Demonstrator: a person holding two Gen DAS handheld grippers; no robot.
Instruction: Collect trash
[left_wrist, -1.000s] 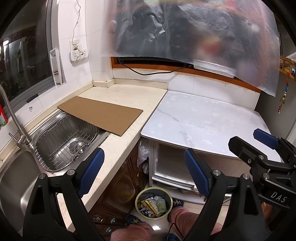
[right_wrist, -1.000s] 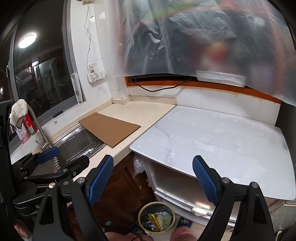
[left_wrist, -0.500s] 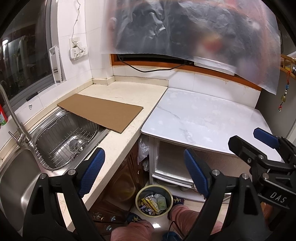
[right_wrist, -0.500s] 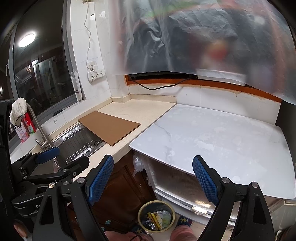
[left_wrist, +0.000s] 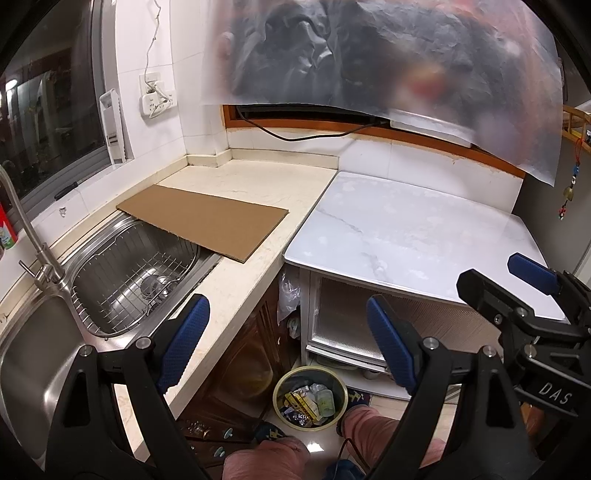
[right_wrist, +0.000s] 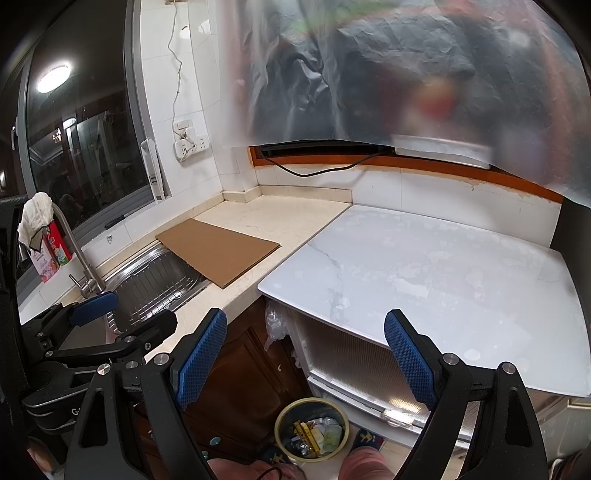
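Observation:
A round yellow-green trash bin (left_wrist: 280, 406) holding wrappers stands on the floor below the counter edge; it also shows in the right wrist view (right_wrist: 282, 435). My left gripper (left_wrist: 288, 343) is open and empty, high above the bin. My right gripper (right_wrist: 306, 354) is open and empty, also above the bin. The right gripper shows at the right edge of the left wrist view (left_wrist: 517, 291). The left gripper shows at the left of the right wrist view (right_wrist: 110, 317). A flat cardboard sheet (left_wrist: 207, 221) lies on the beige counter, partly over the sink.
A steel sink (left_wrist: 122, 273) with a wire rack and a tap (left_wrist: 33, 243) is at the left. A white marble table (left_wrist: 406, 236) stands at the right over a white cabinet (left_wrist: 351, 328). A plastic sheet (left_wrist: 388, 55) hangs over the window. The person's knees are at the bottom.
Both grippers have lifted and pulled back slightly, so the bin sits a little lower and smaller in view. Both stay open and empty.

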